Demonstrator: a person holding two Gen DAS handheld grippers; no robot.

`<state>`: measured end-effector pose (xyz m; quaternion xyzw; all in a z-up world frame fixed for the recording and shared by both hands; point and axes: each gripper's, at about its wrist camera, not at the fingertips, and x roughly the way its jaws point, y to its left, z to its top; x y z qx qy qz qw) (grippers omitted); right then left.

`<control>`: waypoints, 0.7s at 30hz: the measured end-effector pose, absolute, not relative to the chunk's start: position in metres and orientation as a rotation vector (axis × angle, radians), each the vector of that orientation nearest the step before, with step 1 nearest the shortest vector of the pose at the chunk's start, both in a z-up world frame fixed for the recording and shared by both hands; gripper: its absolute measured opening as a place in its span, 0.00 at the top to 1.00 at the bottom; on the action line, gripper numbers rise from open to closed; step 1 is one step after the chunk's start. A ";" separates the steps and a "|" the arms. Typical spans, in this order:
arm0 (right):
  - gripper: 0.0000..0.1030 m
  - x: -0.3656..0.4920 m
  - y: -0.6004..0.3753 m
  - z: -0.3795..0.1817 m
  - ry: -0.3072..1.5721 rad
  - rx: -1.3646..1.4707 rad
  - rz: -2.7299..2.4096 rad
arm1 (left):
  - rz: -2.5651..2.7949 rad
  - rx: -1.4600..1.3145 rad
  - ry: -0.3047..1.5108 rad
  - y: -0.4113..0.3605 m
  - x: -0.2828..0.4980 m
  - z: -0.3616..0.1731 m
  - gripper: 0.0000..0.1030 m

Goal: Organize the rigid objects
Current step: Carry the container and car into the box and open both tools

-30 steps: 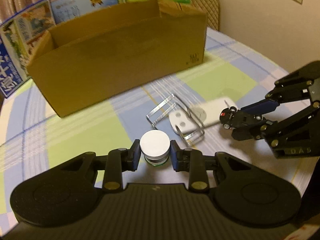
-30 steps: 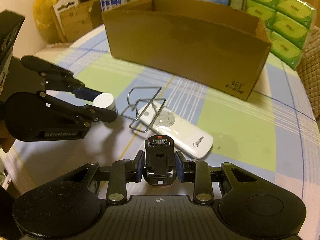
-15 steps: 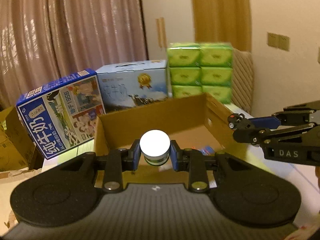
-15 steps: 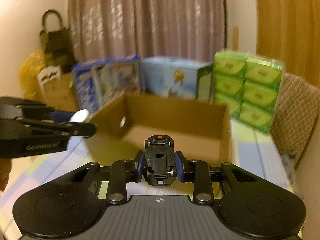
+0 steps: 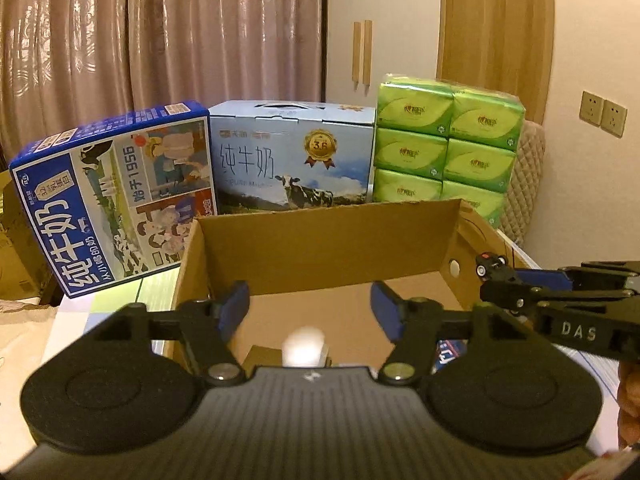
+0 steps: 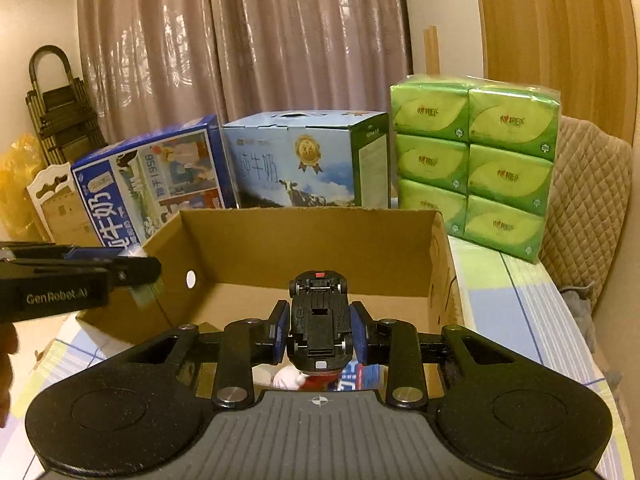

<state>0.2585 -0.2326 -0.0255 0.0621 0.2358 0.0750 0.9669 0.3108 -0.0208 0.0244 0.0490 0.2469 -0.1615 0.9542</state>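
My left gripper point(image 5: 310, 312) hangs over the open cardboard box point(image 5: 332, 236), its jaws opening with nothing between the pads. A small white-lidded jar point(image 5: 305, 346), blurred, is below the jaws inside the box. My right gripper point(image 6: 320, 334) is shut on a black toy car point(image 6: 319, 320), belly up, over the right part of the same box point(image 6: 304, 240). In the left wrist view the right gripper point(image 5: 490, 276) reaches in from the right with the car point(image 5: 489, 264) at its tip. The left gripper point(image 6: 140, 268) shows at the left edge of the right wrist view.
Behind the box stand two milk cartons point(image 5: 116, 196) point(image 5: 294, 160) and a stack of green tissue packs point(image 5: 448, 148). Several items lie on the box floor point(image 6: 352, 376). The checked tablecloth point(image 6: 516, 312) runs along the right; a quilted chair point(image 6: 584, 208) is beyond it.
Both grippers rose from the table to over the box. The left gripper's jaws opened and the jar dropped out of them. The right stays shut on the car.
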 end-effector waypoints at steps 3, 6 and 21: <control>0.72 0.262 -0.242 -0.030 0.479 0.172 0.153 | -0.314 0.103 0.502 -0.018 0.311 0.023 0.40; 0.67 0.266 -0.254 -0.036 0.490 0.254 0.147 | -0.312 0.097 0.511 -0.017 0.311 0.021 0.40; 0.48 0.228 -0.279 -0.014 0.340 0.293 0.097 | -0.320 0.124 0.492 -0.019 0.287 0.028 0.38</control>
